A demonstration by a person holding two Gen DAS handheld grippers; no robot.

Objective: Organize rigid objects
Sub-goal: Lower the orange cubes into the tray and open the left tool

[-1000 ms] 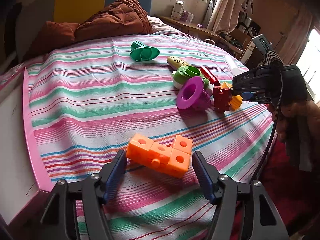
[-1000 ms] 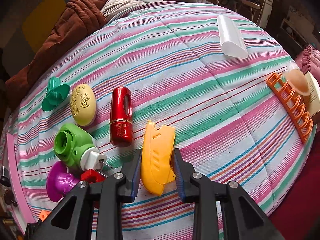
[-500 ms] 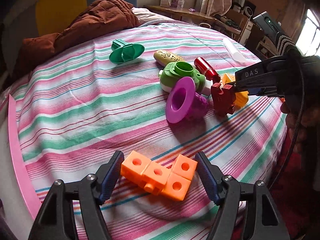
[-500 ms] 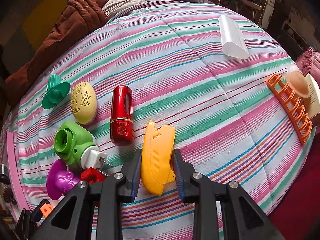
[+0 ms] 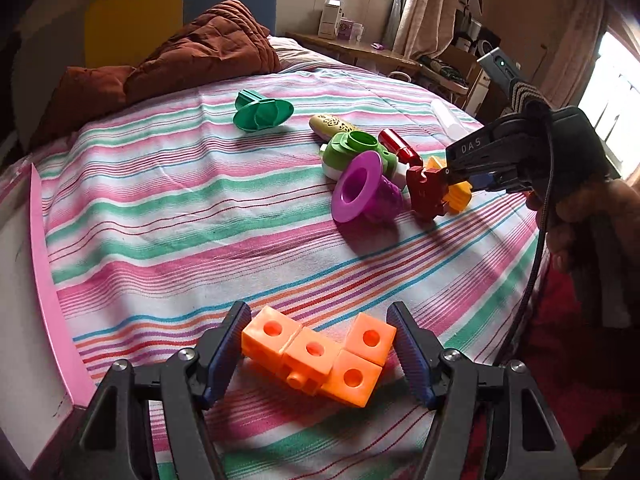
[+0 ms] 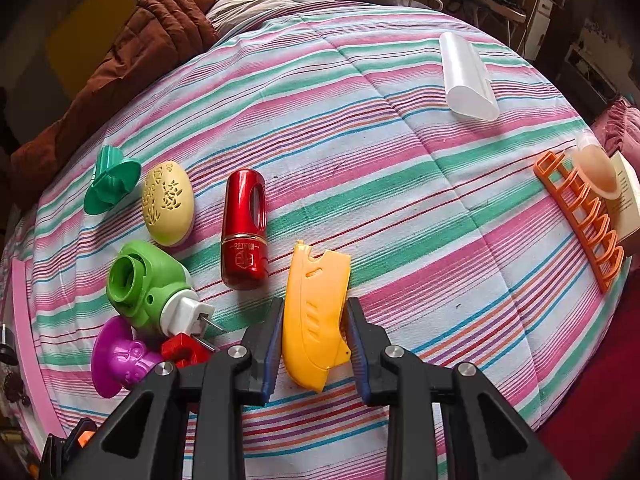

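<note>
- The left hand-held gripper [image 5: 320, 354] had its jaws apart around the orange blocks [image 5: 320, 358] on the striped bed [image 5: 168, 216]; the left pad looked to touch the block end, the right pad sat just beside the other.
- The right hand-held gripper [image 6: 316, 344] straddled the yellow piece [image 6: 314, 320], jaws narrowly apart; whether the pads pressed it could not be told.
- Ahead-left of the right gripper lay a red bottle [image 6: 244, 228], a cream egg [image 6: 168, 204], a green plug [image 6: 146, 288] and a purple funnel [image 6: 116, 356].
- Far ahead-right of it lay a white cup [image 6: 468, 78], with an orange rack [image 6: 580, 216] to its right by the bed edge.
- Far ahead of the left gripper lay a green funnel [image 5: 262, 112].
</note>
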